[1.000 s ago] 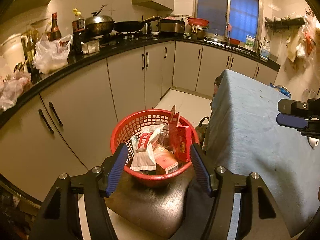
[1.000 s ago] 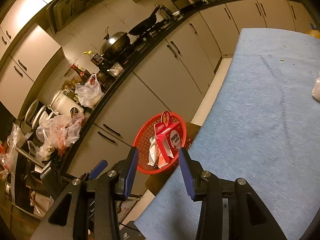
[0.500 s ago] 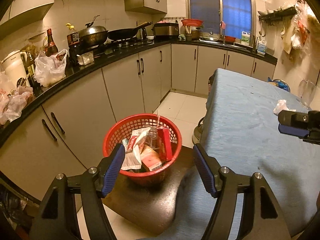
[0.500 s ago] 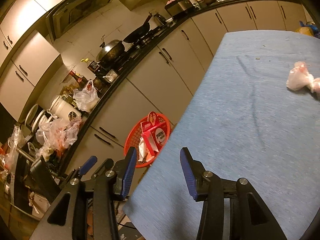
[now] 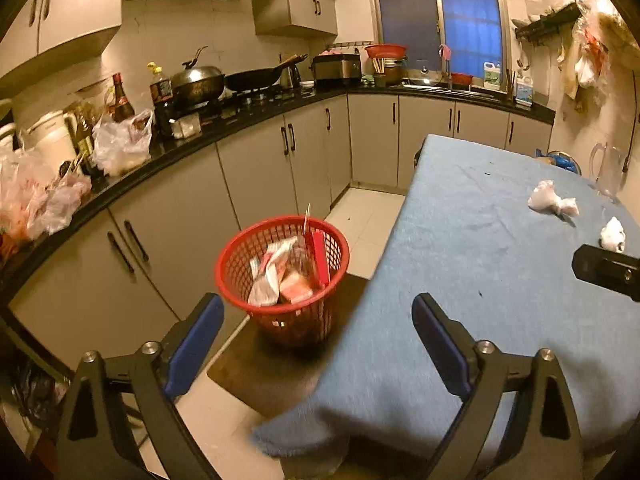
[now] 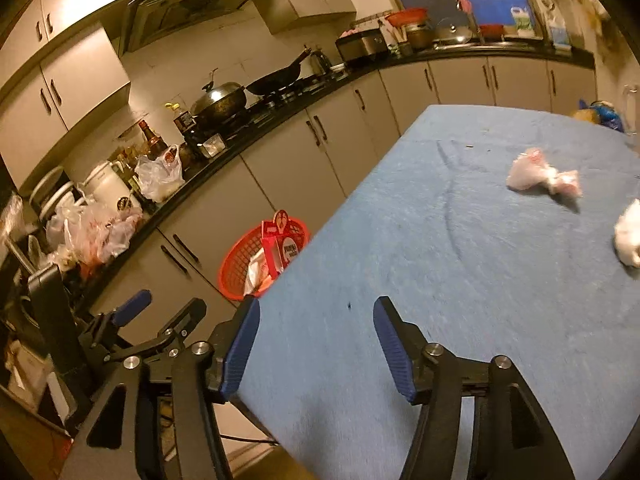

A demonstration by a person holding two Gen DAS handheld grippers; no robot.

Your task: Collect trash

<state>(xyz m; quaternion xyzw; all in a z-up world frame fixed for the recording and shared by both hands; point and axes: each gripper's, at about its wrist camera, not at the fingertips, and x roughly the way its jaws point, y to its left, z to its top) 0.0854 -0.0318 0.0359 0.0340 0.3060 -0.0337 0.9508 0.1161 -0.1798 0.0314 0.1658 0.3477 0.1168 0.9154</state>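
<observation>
- left wrist view: left tongs (image 5: 318, 318) spread wide with nothing between the pads, jaws just been opening; hanging over the near desk corner with the red basket (image 5: 281, 268) ahead on a dark stool beside the desk (image 5: 460, 280).
- right wrist view: right tongs (image 6: 316, 332) parted and empty too, jaws just been opening, poised over the blue cloth near the desk's edge.
- trash left to collect: crumpled white wrapper (image 6: 540, 178) and a second white wad (image 6: 630, 236), both lying on the cloth toward the far right, well apart from either pair of tongs; basket already holding a red carton (image 6: 280, 246) and other wrappers.
- likely next: reaching across for one of the two wads.
- risks, as a judgement:
  - light, crushed plastic likely to slide or squash flat if pinched at an edge, then slip out on the way to the basket.
  - pads dug too low might catch the cloth and drag it, shifting the other wad.
  - basket sits near the stool's edge and is already fairly full, so a careless drop could bounce out onto the floor.
</observation>
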